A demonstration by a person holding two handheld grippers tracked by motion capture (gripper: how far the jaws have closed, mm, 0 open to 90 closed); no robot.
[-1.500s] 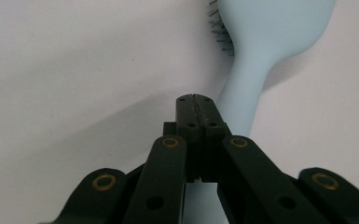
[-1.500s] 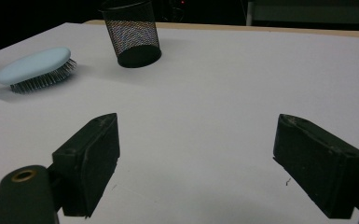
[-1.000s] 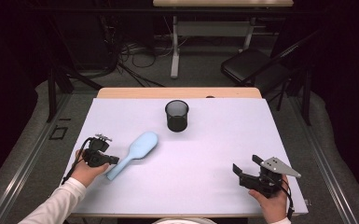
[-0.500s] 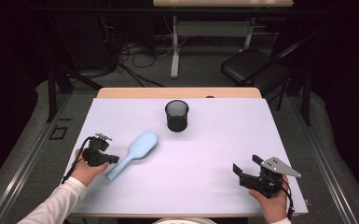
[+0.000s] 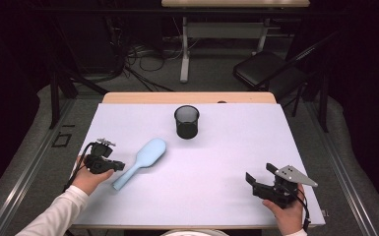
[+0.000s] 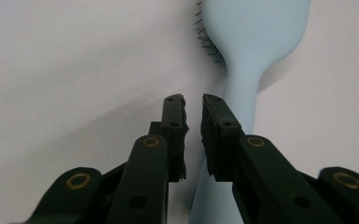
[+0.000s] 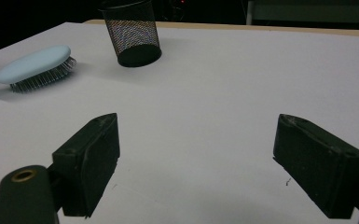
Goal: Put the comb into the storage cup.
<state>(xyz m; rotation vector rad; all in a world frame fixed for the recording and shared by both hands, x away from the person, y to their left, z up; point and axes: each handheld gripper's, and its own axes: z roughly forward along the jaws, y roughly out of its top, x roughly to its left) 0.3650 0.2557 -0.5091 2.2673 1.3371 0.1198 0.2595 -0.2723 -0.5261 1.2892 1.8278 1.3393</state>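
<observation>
On the left half of the white desk, a pale blue hairbrush is lying bristles down, handle angled toward the person, likely for easy reach. Just above the handle's end, the left claw has just been opening, slightly parted and gripping nothing. Far right, the right claw is resting wide and empty.

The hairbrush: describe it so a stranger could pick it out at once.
On the white table, look at its left half, in front of the black mesh cup. The hairbrush lies there bristles down, pale blue, its handle by the left tongs; nothing else on the table is coloured.
</observation>
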